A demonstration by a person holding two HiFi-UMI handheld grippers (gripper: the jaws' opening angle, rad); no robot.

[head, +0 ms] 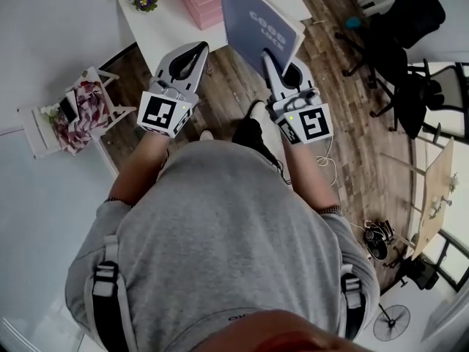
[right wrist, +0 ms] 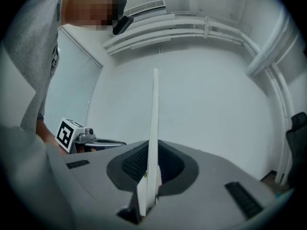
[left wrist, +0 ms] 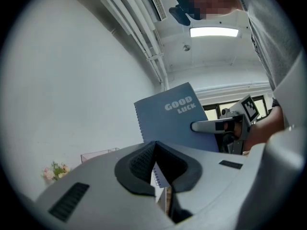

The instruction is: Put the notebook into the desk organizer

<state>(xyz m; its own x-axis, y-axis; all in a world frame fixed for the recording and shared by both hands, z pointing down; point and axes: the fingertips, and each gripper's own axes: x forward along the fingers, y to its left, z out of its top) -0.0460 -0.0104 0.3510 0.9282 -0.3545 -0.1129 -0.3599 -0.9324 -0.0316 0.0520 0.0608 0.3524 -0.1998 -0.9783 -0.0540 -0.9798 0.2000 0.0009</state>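
Notebook point(right wrist: 155, 114) between right gripper's point(right wrist: 151, 170) jaws

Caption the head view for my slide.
Right claw grips the blue GOOD LUCK notebook near the white desk; left claw shut, empty, alongside.

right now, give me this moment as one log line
right gripper: shut on notebook | left gripper: shut, empty | notebook: upright, in air

"GOOD LUCK" on the notebook point(left wrist: 165, 126)
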